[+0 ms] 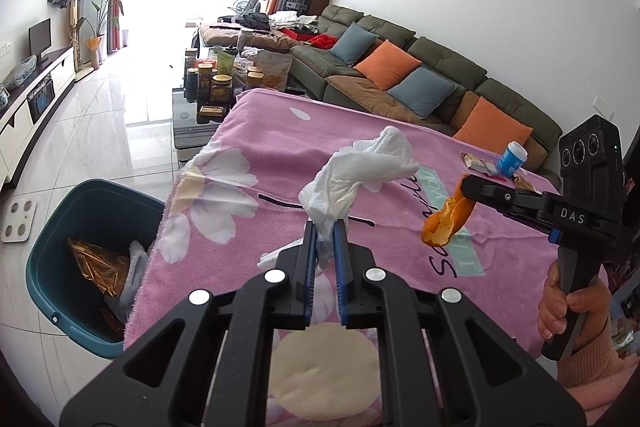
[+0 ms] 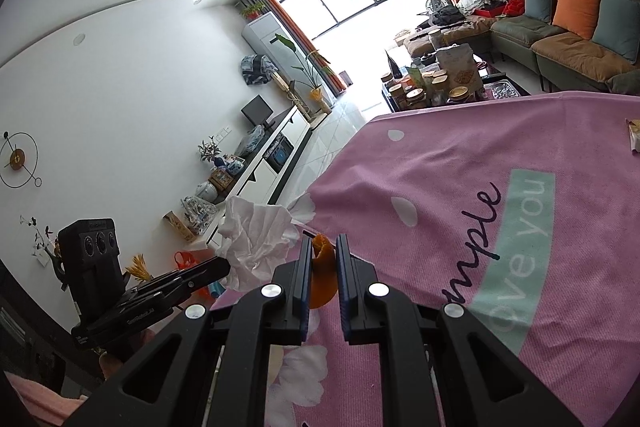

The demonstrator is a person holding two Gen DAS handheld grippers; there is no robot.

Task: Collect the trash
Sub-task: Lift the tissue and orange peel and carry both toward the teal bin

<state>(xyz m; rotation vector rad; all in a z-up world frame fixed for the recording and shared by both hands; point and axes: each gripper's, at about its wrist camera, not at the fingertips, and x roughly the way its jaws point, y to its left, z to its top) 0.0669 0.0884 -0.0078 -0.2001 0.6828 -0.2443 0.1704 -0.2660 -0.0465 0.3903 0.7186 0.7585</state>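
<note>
My left gripper (image 1: 325,227) is shut on a crumpled white tissue (image 1: 360,167), held above the pink flowered cloth (image 1: 256,147) on the table. The tissue (image 2: 256,235) also shows at the tip of the left gripper (image 2: 224,267) in the right wrist view. My right gripper (image 2: 323,243) is shut on a piece of orange peel (image 2: 322,269). In the left wrist view the right gripper (image 1: 466,183) hangs at the right with the orange peel (image 1: 446,221) dangling from its tip. A teal bin (image 1: 52,259) stands on the floor left of the table, with a golden wrapper (image 1: 98,265) and white paper inside.
A blue-capped small bottle (image 1: 512,159) and a snack wrapper (image 1: 476,161) lie at the cloth's far right. A low table with several jars (image 1: 218,83) stands beyond. A green sofa (image 1: 400,67) runs along the right wall. A white scale (image 1: 18,221) lies on the floor.
</note>
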